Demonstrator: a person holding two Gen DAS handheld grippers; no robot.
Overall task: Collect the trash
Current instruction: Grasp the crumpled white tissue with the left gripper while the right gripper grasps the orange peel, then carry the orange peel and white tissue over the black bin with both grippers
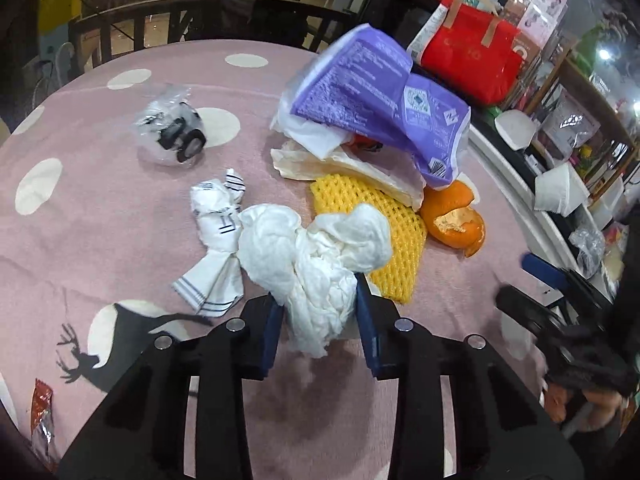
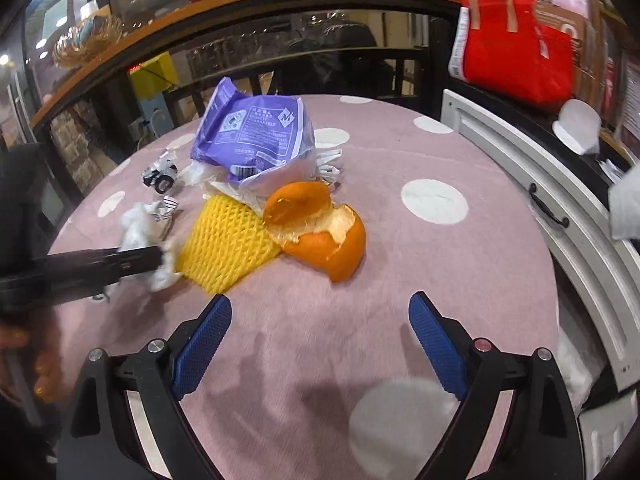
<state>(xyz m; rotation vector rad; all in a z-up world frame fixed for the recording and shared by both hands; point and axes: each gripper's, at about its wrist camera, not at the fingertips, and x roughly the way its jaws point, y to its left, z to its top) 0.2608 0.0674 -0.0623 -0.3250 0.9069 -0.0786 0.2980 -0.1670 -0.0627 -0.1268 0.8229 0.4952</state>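
1. Left gripper [image 1: 318, 312] clamped on the crumpled white paper tissue [image 1: 316, 256]; blue pads pressing it from both sides at the lower end, probably because this end is thin enough to pinch while the rest bulges out in front.
2. Tissue touching the yellow foam fruit net [image 1: 372, 216], so a lift straight up seems safest, not to drag the net along.
3. Right gripper [image 2: 320, 344] wide apart and holding nothing, low above the pink cloth with white dots [image 2: 440, 280], pointed toward the orange peel [image 2: 320, 228]; seemingly kept ready for the next piece.
4. Remaining trash heaped near the middle: purple plastic package [image 2: 256, 136] leaning on the pile, net and peel touching under it.
5. Further apart on the cloth: twisted white wrapper with dark stripes [image 1: 218, 240] and clear crumpled wrapper with black print [image 1: 172, 130].
6. No bin visible in either view, so the drop place cannot be told.
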